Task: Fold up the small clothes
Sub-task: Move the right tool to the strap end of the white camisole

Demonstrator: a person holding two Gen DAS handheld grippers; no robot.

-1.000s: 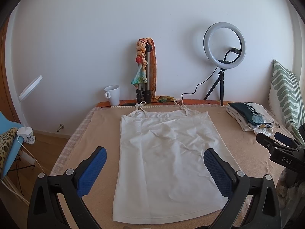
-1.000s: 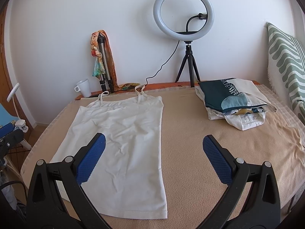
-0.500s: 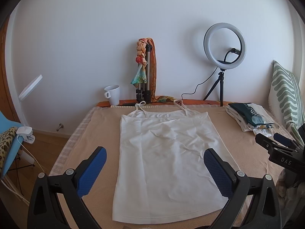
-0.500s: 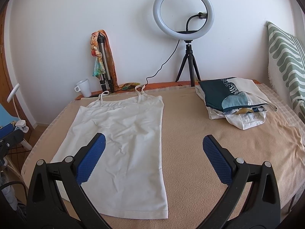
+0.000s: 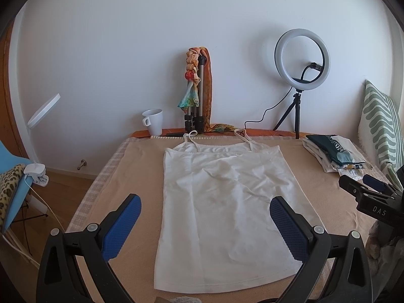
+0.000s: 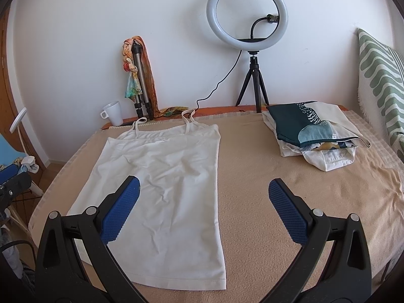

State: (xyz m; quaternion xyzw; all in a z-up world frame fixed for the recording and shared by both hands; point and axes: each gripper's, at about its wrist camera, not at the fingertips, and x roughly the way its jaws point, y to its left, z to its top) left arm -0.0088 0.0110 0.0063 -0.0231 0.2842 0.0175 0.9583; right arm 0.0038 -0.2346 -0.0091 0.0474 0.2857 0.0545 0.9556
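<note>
Ahead of me a bare white wall (image 5: 126, 50) rises behind the beige-covered bed (image 6: 252, 176); wood floor (image 5: 68, 189) lies left, a ring light (image 6: 247, 12) stands unlit.

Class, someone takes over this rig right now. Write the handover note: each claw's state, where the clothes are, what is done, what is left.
Left claw: open, empty, above the white camisole.
Right claw: open, empty, above the camisole's right edge and the beige blanket.
The camisole lies flat, unfolded, straps toward the wall.
The pile of folded clothes sits at the blanket's far right.
Done: camisole spread out.
Left: fold it; probably add it to the pile.
</note>
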